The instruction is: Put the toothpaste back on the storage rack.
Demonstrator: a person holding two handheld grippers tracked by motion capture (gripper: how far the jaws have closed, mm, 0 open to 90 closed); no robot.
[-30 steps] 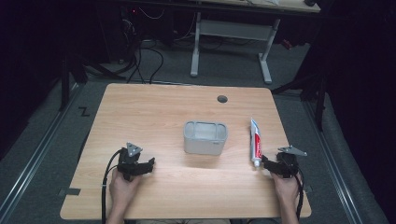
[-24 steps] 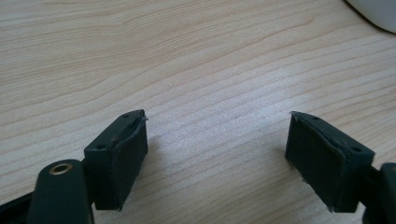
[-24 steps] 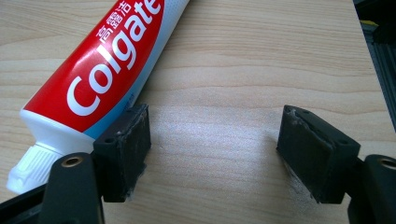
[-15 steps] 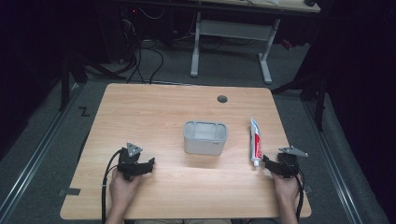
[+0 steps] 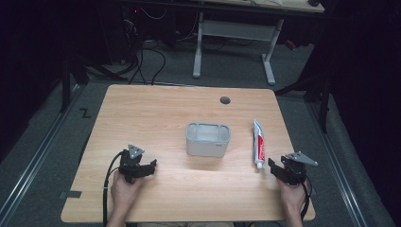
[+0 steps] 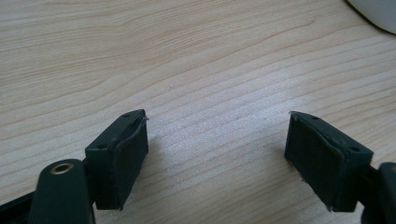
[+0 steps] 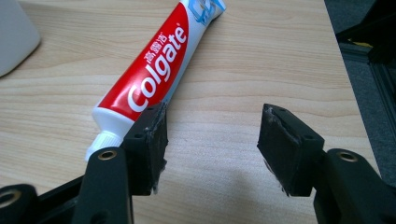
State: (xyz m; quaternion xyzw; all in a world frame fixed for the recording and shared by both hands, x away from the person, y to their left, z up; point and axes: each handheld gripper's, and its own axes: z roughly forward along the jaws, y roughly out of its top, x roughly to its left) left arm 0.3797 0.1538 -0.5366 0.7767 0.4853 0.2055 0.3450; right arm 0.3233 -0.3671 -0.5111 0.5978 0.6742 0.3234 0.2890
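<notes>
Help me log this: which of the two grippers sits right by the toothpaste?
The right gripper: the toothpaste tube's cap end lies just beside its jaw. The left gripper rests far across the table.

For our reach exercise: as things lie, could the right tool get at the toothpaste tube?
Probably yes. The right tool sits just beside the toothpaste tube, cap end nearest; its jaws, just closing, hold nothing, with bare table around.
</notes>
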